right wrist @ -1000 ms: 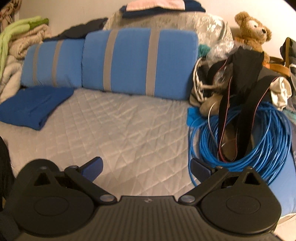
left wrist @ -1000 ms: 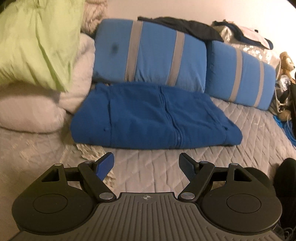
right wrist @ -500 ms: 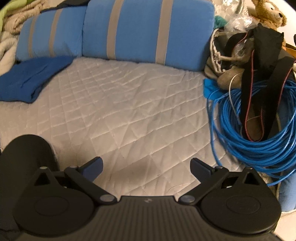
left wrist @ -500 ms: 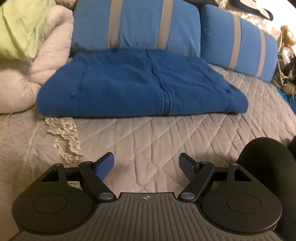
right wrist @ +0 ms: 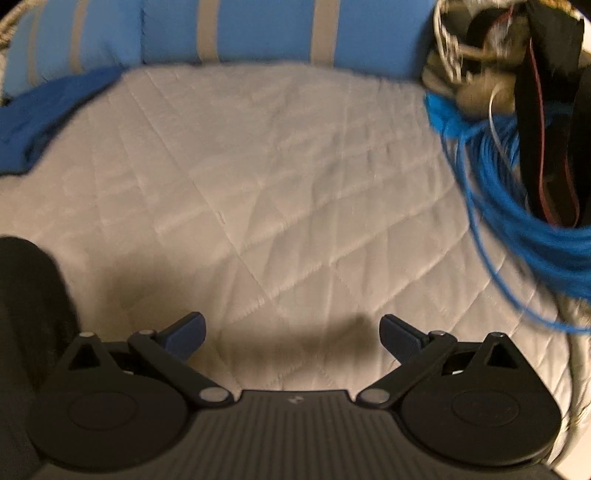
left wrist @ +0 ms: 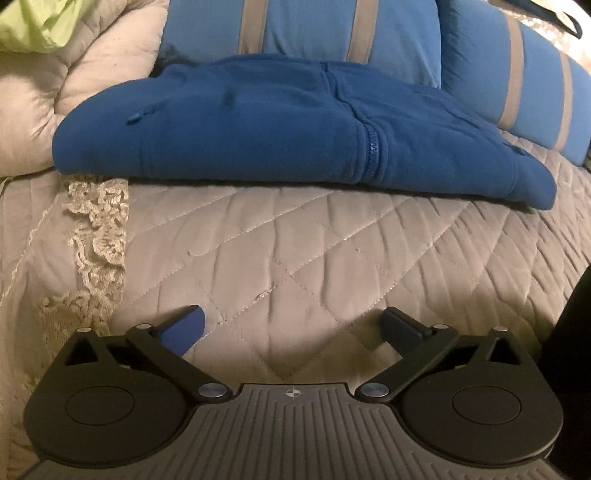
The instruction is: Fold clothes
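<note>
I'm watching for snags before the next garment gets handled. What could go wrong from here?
1. The blue cable coil lies loose on the quilt beside the open right tongs; a sideways sweep might hook a loop.
2. The lace trim sits near the open left tongs and could catch a finger.
3. The folded blue fleece could get nudged and lose its fold.

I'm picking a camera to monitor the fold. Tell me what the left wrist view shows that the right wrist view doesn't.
Left only: the lace trim, white duvet, green cloth, and the left tongs, open and empty.
Right only: the blue cable coil, dark straps, and the right tongs, open and empty.
Both: the folded blue fleece, striped blue cushions and quilted bedspread.
</note>
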A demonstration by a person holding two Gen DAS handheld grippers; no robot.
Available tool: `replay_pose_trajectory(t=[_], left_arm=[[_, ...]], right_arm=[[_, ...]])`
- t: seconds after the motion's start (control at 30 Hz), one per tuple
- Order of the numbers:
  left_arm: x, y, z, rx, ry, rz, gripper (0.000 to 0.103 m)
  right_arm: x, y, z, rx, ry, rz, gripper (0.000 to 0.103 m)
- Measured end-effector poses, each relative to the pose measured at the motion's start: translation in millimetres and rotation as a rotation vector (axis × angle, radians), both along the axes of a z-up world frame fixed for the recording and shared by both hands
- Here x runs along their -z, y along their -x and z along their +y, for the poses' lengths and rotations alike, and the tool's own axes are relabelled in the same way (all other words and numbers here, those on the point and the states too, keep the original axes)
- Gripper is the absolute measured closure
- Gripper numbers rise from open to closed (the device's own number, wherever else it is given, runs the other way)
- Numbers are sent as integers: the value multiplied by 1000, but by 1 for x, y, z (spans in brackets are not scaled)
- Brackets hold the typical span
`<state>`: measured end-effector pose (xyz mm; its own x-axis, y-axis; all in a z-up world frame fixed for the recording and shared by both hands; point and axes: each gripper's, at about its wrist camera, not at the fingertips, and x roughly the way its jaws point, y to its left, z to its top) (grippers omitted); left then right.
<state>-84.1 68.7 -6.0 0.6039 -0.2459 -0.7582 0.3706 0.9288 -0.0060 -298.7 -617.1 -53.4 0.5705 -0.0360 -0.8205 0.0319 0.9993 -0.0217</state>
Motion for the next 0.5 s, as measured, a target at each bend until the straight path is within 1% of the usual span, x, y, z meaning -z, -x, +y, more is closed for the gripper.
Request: replay_pose_trajectory(t=[0.03,0.07,0.2,0.33,0.5], left_arm=[[1,0,1,-3,5,-4,0],[2,0,2,-6,10,-9,0],[1,-3,4,3,20,-19,0],[3,-10,-1,-19,33,-28,0],[2,-20,-9,-19,20,-42,0]], right_arm=[[5,0,0,14,-5,-6,0],[6,1,0,28,-13,-32,0],[8,-4,2,62,-17,-66,0],[7,-13,7,85,-6,-86,0],[8,-27,6,120,0,-103,0]])
